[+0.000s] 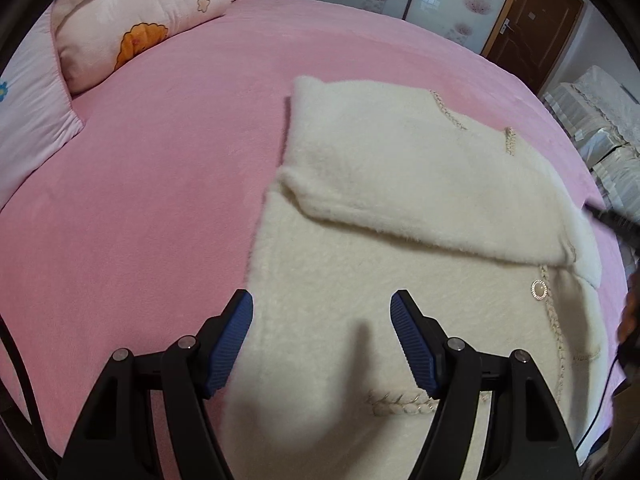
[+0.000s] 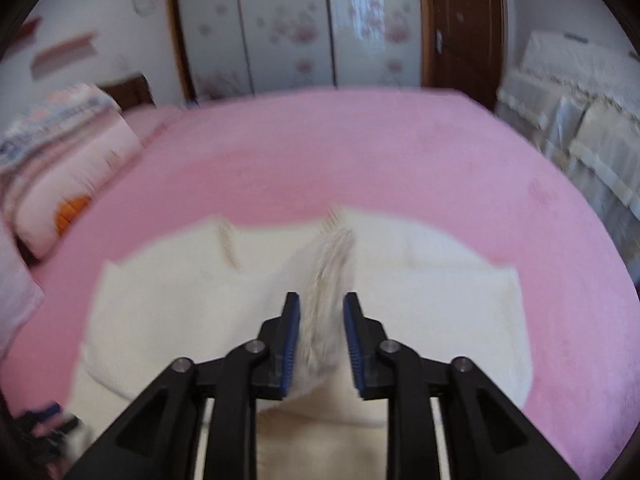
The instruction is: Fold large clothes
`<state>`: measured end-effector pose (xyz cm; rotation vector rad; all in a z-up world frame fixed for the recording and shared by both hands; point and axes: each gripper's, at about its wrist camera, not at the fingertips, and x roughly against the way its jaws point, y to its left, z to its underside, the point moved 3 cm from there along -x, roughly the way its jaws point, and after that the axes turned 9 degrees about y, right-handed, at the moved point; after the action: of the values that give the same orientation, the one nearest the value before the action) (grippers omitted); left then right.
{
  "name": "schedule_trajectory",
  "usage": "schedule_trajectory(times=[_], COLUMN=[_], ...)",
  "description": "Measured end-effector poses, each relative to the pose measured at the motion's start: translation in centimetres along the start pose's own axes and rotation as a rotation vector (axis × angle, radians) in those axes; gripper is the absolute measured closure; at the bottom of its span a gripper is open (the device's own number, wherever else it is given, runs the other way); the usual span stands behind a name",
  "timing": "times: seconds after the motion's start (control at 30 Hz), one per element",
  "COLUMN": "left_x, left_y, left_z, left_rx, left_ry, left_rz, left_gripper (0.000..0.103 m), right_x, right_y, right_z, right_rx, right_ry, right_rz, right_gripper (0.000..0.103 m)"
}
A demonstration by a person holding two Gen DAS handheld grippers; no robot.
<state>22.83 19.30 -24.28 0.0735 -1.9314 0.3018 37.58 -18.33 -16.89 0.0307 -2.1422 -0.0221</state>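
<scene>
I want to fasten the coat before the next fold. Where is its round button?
In the left wrist view the button sits on the cream coat, right of the left tongs, just below the folded-over sleeve, on the braided trim.

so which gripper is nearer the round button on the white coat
Left, as far as the views show. The left gripper hovers open just beside the round button; the right gripper straddles a raised coat fold, no button in its view.
</scene>
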Motion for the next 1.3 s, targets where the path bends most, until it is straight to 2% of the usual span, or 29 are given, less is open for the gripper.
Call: schedule_trajectory(times=[0.07,0.13,0.23,0.27,0.33,0.57,0.7,0.87,0.9,0.93,0.97,1.0,1.03,1.07,1.13,1.23,1.3], left_x=[0.5,0.9,0.9,0.6,-0.1,-5.9,-8.4,-10.5,-10.8,-10.9,-11.0,-11.0,-10.7,-10.5,-9.7,-9.0,-9.6], left_y=[-0.1,-0.1,-0.2,-0.3,-0.2,0.9,2.1,2.3,2.2,2.1,1.9,1.6,1.4,1.2,1.0,1.1,1.5], left_z=[-1.1,-2.6,-5.2,-6.5,-8.5,-14.8,-16.9,-17.8,-18.0,-18.1,-18.2,-18.3,-18.3,-18.3,-18.3,-18.4,-18.6], left_rx=[-0.002,0.001,0.013,0.015,0.01,-0.041,-0.017,-0.007,-0.014,-0.028,-0.047,-0.059,-0.062,-0.066,-0.062,-0.039,-0.024], left_ry=[-0.011,-0.021,-0.036,-0.042,-0.05,0.072,0.132,0.14,0.134,0.119,0.107,0.101,0.084,0.069,0.028,-0.016,-0.013], left_rz=[0.017,0.019,0.038,0.035,0.014,-0.013,0.026,0.047,0.046,0.043,0.041,0.021,0.0,-0.006,-0.027,-0.018,-0.013], left_gripper=[0.033,0.033,0.033,0.033,0.033,0.033,0.033,0.033,0.038,0.047,0.078,0.084,0.087,0.09,0.091,0.092,0.092], right_x=[-2.9,-3.6,-3.2,-3.0,-3.2,-6.0,-8.3,-11.4,-11.7,-11.7,-11.6,-11.6,-11.6,-11.4,-10.5,-7.7,-6.8], right_y=[-2.2,-4.0,-5.9,-6.2,-7.0,-6.2,-5.3,-4.5,-4.5,-4.3,-4.1,-3.8,-3.4,-3.0,-2.2,-1.4,-1.1], right_z=[1.7,2.9,3.3,3.1,2.3,-1.0,-2.3,-2.6,-2.4,-2.3,-2.2,-2.0,-1.9,-1.7,-1.9,-3.4,-4.6], right_rx=[-0.021,-0.071,-0.127,-0.142,-0.178,-0.153,-0.123,-0.093,-0.088,-0.08,-0.065,-0.046,-0.022,0.012,0.049,0.061,0.064], right_ry=[0.116,0.159,0.145,0.139,0.138,0.181,0.205,0.256,0.252,0.24,0.224,0.217,0.211,0.202,0.168,0.043,-0.039], right_rz=[0.039,-0.011,-0.086,-0.1,-0.13,-0.202,-0.219,-0.209,-0.214,-0.219,-0.22,-0.209,-0.185,-0.153,-0.113,-0.1,-0.082], right_gripper=[0.073,0.073,0.067,0.063,0.062,0.062,0.061,0.061,0.061,0.061,0.062,0.07,0.075,0.086,0.088,0.088,0.089])
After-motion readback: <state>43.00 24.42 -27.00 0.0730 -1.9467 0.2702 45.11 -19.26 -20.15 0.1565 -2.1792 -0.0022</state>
